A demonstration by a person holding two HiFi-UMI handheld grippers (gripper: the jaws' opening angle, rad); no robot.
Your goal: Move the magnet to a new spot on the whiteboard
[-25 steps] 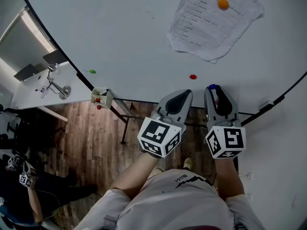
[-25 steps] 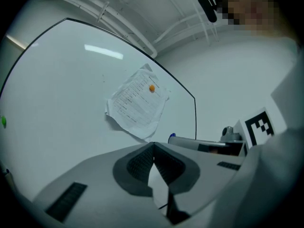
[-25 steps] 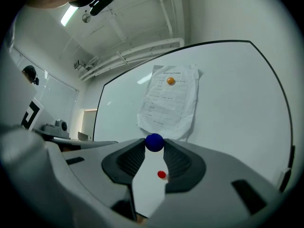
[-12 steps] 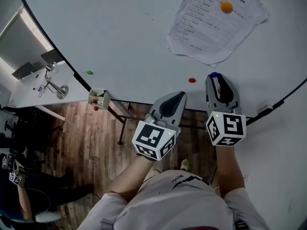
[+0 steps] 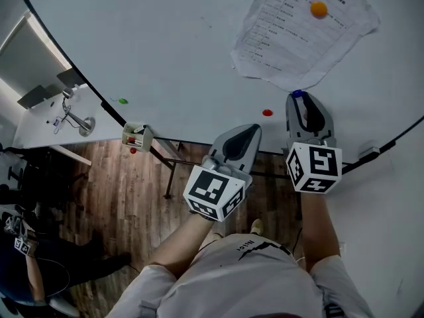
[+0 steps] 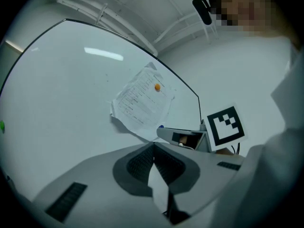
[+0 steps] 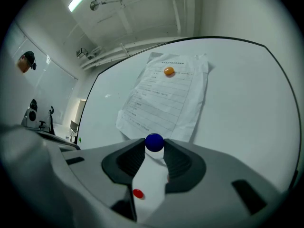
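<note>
A small blue magnet (image 7: 154,142) sits pinched at the tips of my right gripper (image 7: 155,145), which is shut on it. In the head view this blue magnet (image 5: 297,94) and the right gripper (image 5: 299,99) are against the whiteboard (image 5: 165,45), just below a crumpled printed sheet (image 5: 298,38). An orange magnet (image 5: 318,8) pins that sheet. A red magnet (image 5: 267,112) lies on the board between the grippers. My left gripper (image 5: 250,132) is shut and holds nothing, low near the board's bottom edge; its jaws meet at the tip (image 6: 153,146).
A green magnet (image 5: 122,101) sits far left on the board. A small marker tray (image 5: 137,136) hangs at the board's lower edge. A white desk with a lamp (image 5: 76,121) stands at left over a wooden floor. Another person (image 5: 26,264) is at bottom left.
My right gripper has carried the blue magnet up the board, closer to the paper's lower edge. The left gripper has hardly moved.
</note>
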